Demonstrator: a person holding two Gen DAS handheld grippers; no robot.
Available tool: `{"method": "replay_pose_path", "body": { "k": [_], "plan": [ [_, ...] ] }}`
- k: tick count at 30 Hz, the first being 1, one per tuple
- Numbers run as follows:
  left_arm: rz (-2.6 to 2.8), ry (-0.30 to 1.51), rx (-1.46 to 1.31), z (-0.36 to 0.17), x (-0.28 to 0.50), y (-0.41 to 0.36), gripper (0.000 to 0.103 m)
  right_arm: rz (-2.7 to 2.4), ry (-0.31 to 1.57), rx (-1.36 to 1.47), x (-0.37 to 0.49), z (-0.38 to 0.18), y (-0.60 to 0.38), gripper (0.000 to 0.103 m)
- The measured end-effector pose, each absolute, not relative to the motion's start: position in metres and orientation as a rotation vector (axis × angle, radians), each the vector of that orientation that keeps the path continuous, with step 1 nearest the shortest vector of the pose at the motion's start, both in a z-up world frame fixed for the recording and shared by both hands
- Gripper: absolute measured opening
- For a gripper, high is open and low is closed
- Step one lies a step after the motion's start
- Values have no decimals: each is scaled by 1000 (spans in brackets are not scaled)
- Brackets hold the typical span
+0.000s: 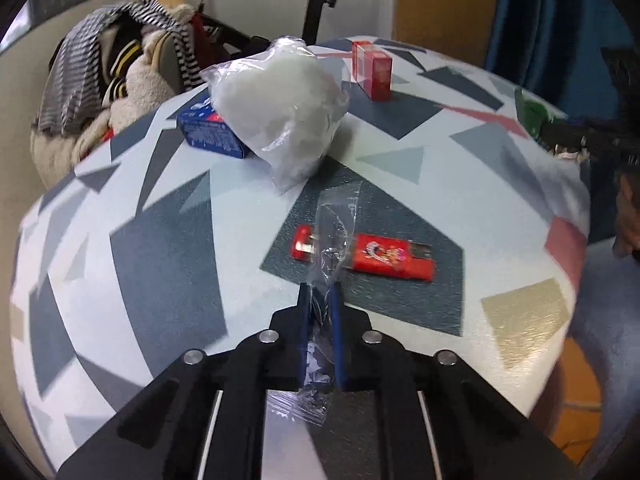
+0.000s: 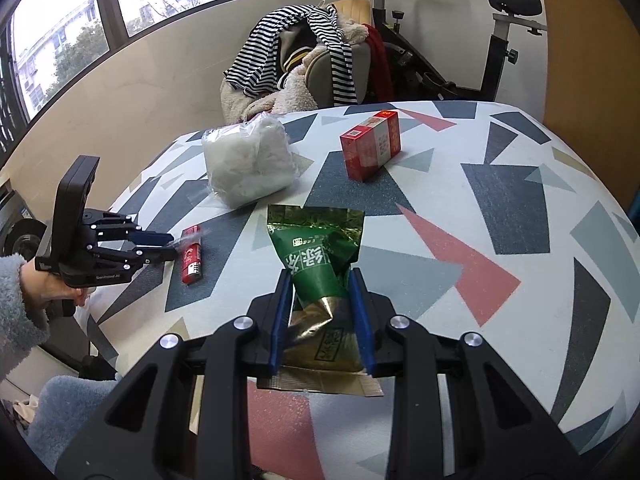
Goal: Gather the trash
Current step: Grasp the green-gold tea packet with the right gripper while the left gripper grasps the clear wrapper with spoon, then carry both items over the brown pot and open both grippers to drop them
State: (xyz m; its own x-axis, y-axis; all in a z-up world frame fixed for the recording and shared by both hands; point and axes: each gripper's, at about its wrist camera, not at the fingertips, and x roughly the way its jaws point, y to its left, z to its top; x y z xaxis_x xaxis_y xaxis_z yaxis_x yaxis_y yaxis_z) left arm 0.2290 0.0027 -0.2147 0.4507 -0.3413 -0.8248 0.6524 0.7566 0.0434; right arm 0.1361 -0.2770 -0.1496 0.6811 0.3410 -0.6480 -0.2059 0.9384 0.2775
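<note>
In the left wrist view my left gripper [image 1: 320,289] is shut on a crumpled clear plastic wrapper [image 1: 334,236]. The film rises from between the blue pads and hangs over a red lighter [image 1: 384,258] lying on the patterned tabletop [image 1: 160,248]. The right wrist view shows that left gripper [image 2: 173,245] at the table's left edge, next to the lighter [image 2: 191,256]. My right gripper [image 2: 320,278] is shut on a green and gold tea packet [image 2: 318,246], which sticks out forward above the table. The same packet [image 1: 529,114] shows at the far right of the left wrist view.
A clear bag of white fluff [image 2: 250,160] and a red box [image 2: 372,144] stand further back on the table. A blue box [image 1: 208,130] lies beside the bag. Behind the table are a chair heaped with clothes [image 2: 304,60] and an exercise bike [image 2: 496,40].
</note>
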Motion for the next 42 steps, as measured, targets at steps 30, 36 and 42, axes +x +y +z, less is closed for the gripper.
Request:
{"method": "replay_pose_path", "body": {
  "k": [30,36,42],
  "plan": [
    [-574,625,-156,-103,9,32,10,436,760,155,25,-129,-221,31],
    [-571,621,-162,-106,-21,25,10,465,803,138,0,-142,-204,31],
    [-557,632,-185,-114,-39,27,10,479,833,128,-22,-162,-189,31]
  ]
}}
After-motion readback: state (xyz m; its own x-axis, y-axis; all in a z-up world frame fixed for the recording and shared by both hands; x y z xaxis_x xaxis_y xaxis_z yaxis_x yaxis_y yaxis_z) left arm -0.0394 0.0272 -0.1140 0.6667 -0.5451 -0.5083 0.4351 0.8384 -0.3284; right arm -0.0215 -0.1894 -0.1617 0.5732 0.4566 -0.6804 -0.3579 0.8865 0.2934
